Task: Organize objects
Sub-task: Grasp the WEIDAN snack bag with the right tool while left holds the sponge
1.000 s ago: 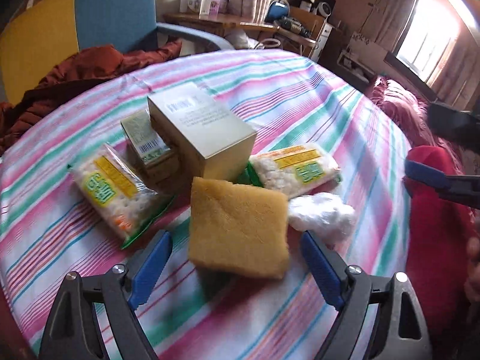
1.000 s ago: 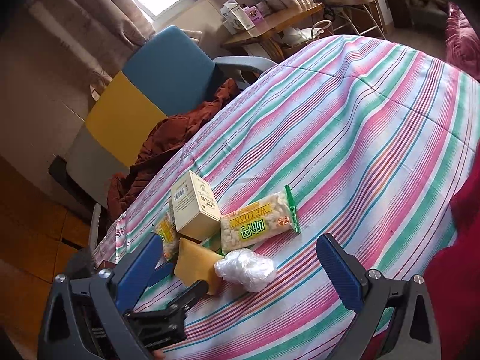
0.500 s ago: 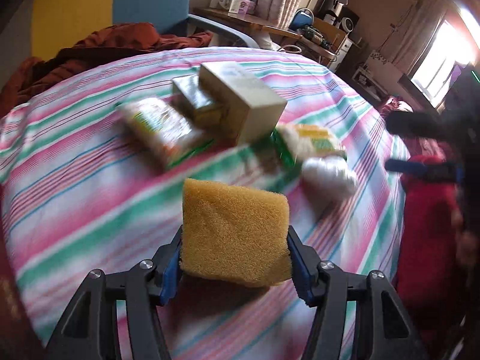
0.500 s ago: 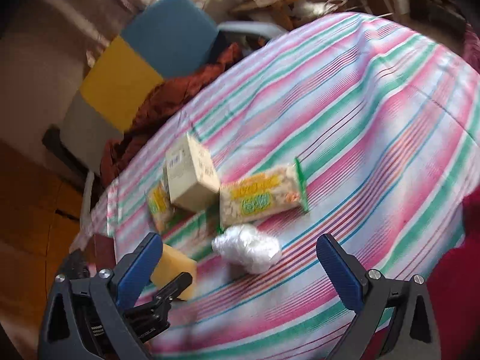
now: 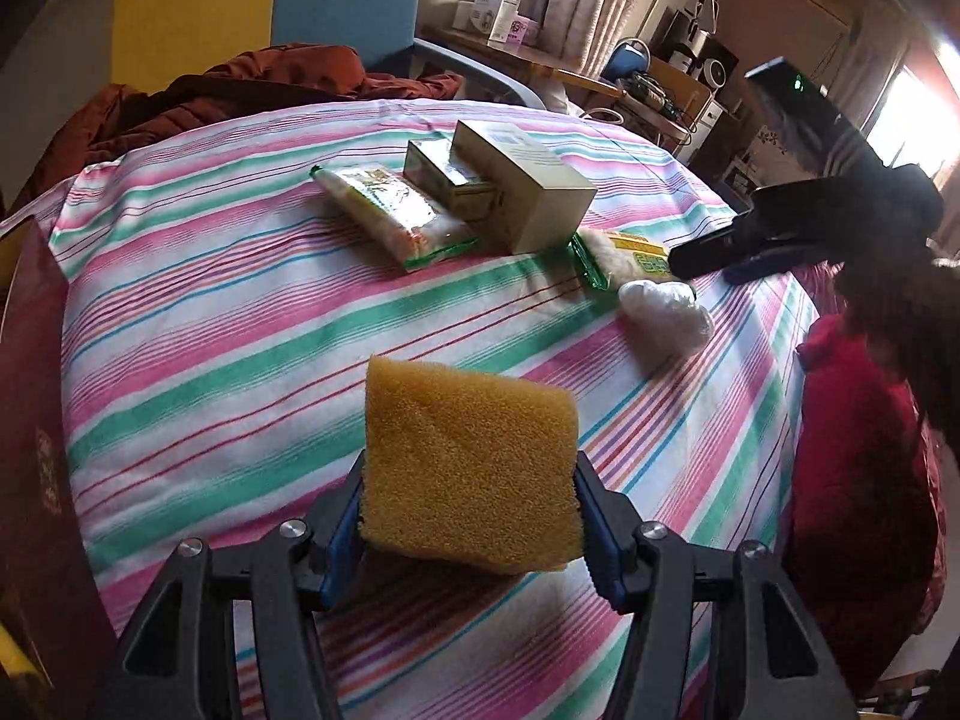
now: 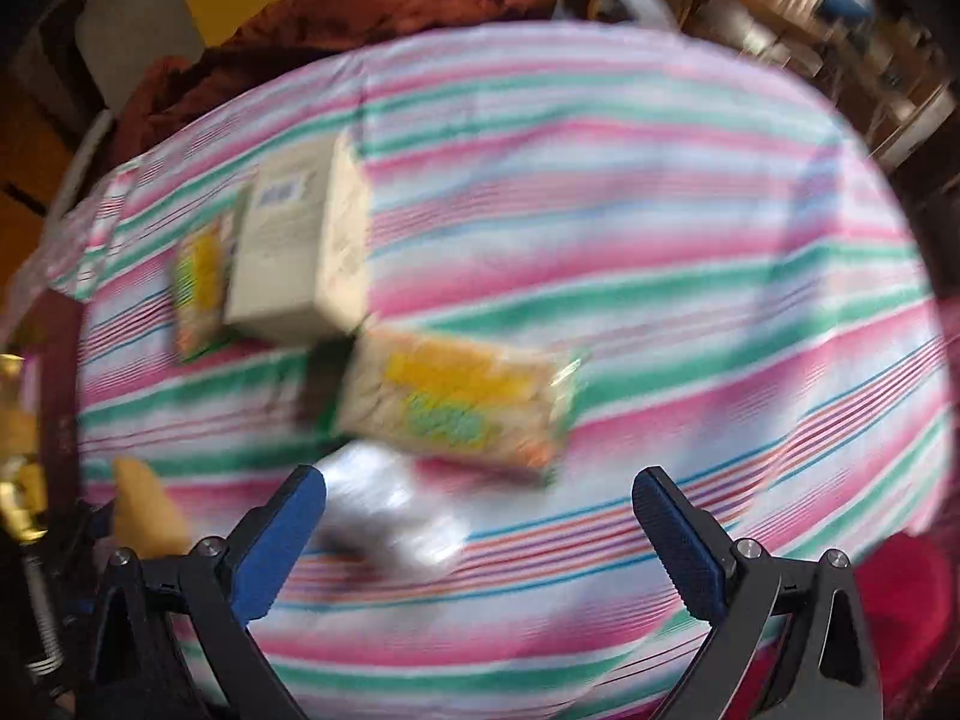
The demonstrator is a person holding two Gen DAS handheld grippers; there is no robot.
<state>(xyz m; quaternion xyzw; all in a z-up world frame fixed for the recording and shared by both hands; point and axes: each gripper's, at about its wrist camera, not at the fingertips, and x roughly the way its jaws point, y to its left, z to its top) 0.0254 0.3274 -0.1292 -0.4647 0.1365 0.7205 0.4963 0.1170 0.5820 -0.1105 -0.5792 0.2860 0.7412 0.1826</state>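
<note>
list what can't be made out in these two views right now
- Left wrist view: the right gripper covers the far end of the snack pack beside the white plastic wad.
- Left wrist view: the sponge, clamped in the left gripper, hides the striped cloth beneath it.
- Right wrist view: motion blur makes the print on the box unreadable.

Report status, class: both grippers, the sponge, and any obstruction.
Left gripper shut on yellow sponge, lifted off the striped cloth. Right gripper open, empty, over the plastic wad. Nothing blocking.
</note>
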